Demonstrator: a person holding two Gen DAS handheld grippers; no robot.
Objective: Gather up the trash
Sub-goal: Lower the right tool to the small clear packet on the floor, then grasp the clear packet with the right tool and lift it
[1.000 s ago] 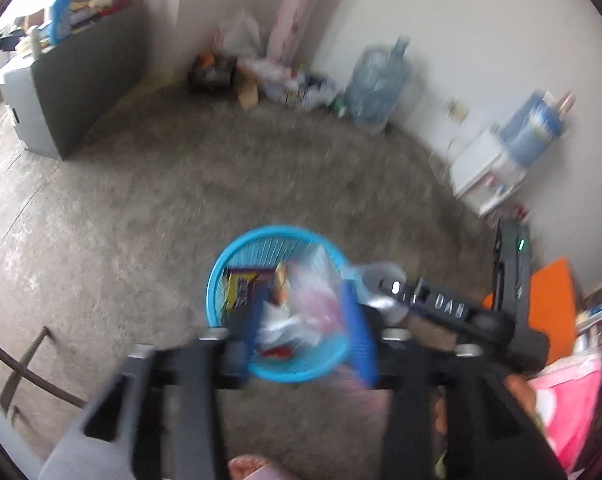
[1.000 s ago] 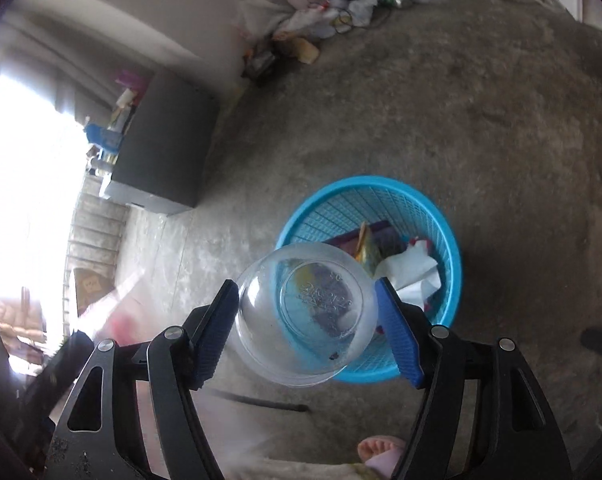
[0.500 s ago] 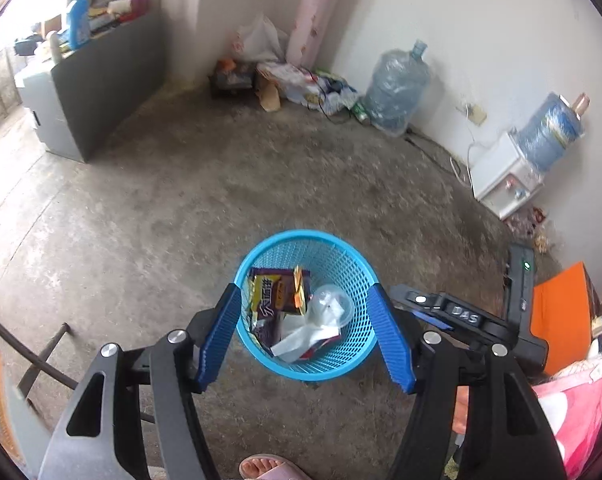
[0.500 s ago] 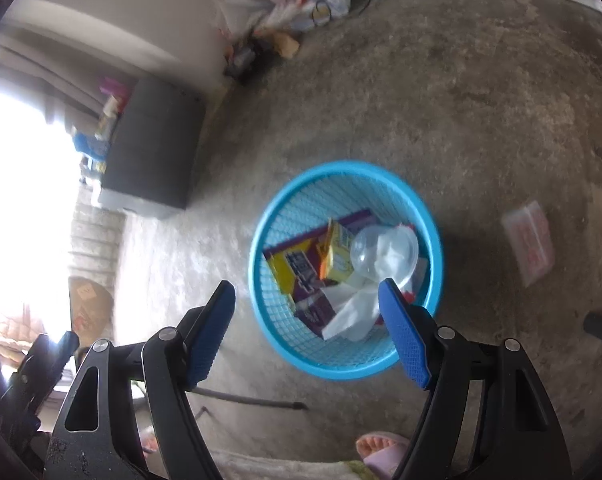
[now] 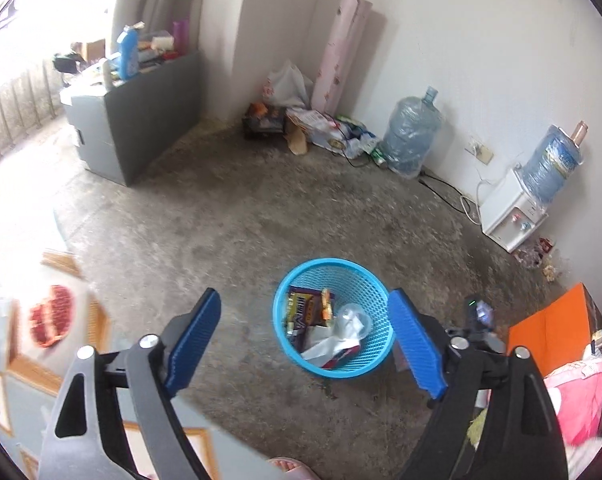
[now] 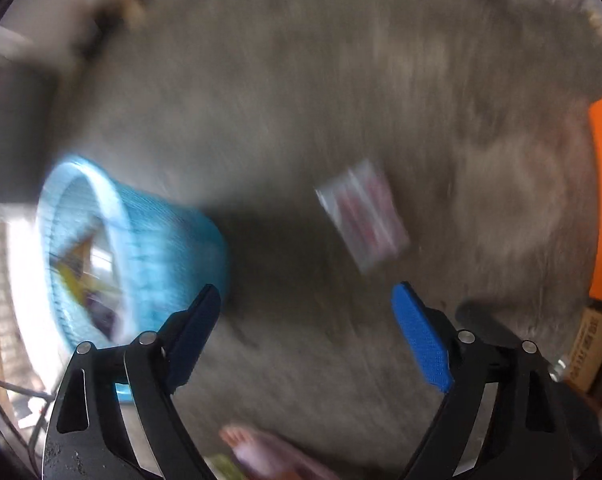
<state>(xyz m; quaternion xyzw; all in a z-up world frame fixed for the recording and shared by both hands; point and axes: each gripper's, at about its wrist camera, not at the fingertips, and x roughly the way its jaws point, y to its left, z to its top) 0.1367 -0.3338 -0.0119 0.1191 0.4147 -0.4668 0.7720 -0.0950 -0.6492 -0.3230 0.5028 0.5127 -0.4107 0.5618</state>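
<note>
Basket (image 5: 333,364): bright sky-blue mesh. Inside it, a purple and yellow packet (image 5: 299,312), an orange and yellow carton (image 5: 326,304), a clear plastic cup (image 5: 355,317), white paper (image 5: 321,346). Floor (image 5: 241,216): mottled grey concrete. Flat wrapper (image 6: 363,216) on the floor: translucent white with red stripes, blurred. Both grippers: black frames, blue textured pads (image 5: 415,342). Cabinet (image 5: 141,120): dark grey. Roll (image 5: 341,52) against the wall: pale pink with small dark-pink motifs. Water jugs (image 5: 411,136): pale blue. Dispenser (image 5: 509,216): white. Board (image 5: 549,328) at right: orange.
</note>
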